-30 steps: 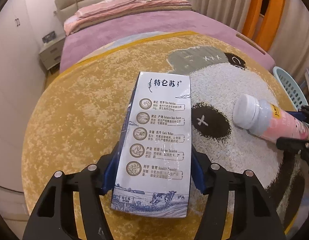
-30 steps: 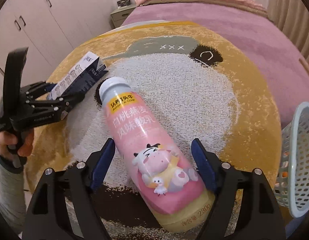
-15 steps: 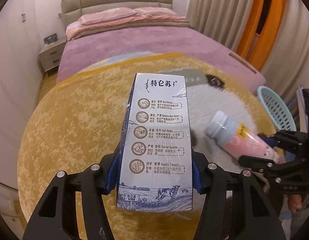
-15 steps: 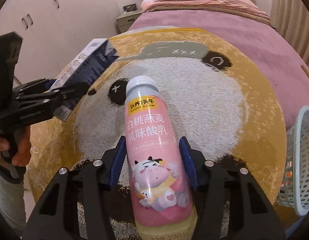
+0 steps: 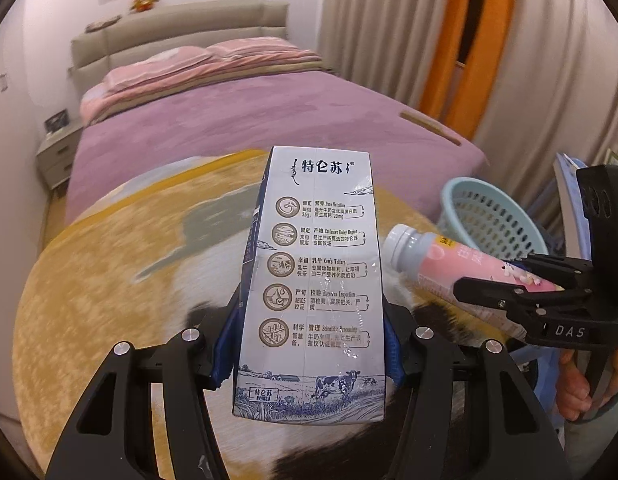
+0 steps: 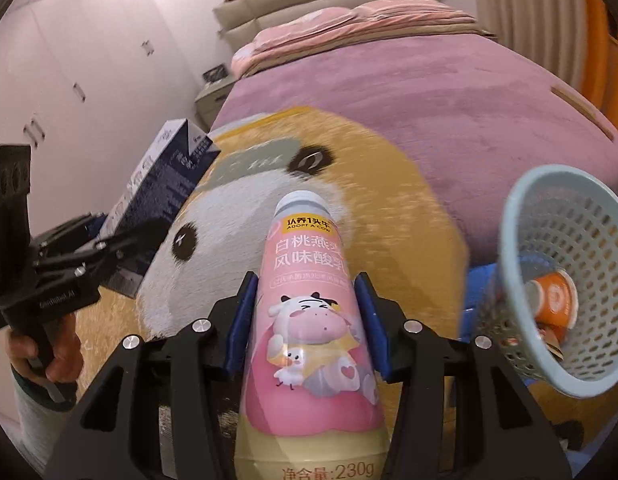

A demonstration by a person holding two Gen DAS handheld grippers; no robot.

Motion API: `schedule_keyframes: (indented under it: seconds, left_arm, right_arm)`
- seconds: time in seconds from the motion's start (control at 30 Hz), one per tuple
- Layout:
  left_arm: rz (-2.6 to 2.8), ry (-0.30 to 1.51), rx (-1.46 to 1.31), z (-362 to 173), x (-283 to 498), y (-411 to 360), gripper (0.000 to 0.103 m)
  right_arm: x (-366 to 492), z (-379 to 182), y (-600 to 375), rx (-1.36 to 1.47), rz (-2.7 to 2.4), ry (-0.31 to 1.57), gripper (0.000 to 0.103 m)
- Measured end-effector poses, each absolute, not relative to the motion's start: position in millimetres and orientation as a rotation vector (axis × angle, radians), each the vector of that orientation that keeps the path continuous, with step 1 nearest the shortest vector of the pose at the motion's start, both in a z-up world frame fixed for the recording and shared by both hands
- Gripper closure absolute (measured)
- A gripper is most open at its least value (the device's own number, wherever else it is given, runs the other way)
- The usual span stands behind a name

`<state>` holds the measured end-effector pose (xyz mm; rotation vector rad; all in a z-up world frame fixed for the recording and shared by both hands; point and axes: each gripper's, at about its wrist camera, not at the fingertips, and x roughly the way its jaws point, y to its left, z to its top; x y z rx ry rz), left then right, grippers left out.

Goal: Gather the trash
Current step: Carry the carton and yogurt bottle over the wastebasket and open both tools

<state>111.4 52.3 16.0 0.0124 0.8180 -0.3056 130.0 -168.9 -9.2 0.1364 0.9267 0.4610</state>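
Bedroom floor with the round yellow panda rug (image 5: 109, 280) was under me. My left tool (image 5: 309, 356) was clamped on the white-and-blue milk carton (image 5: 313, 280), and my right tool (image 6: 305, 320), jaws just closed in, gripped the pink yogurt bottle (image 6: 309, 320). Both were up off the rug, where a second earlier they lay on it. Pickup looked done; next was carrying them over the light-blue mesh basket (image 6: 521, 208) at right and letting go.
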Motion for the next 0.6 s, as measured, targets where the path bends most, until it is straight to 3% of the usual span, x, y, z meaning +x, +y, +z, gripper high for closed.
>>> schedule_keyframes:
  seconds: [0.6]
  left_arm:
    - [-0.535,0.823,0.052,17,151,-95,0.048]
  right_arm:
    - [141,15,-329,0.301,0.176,0.798,0.057]
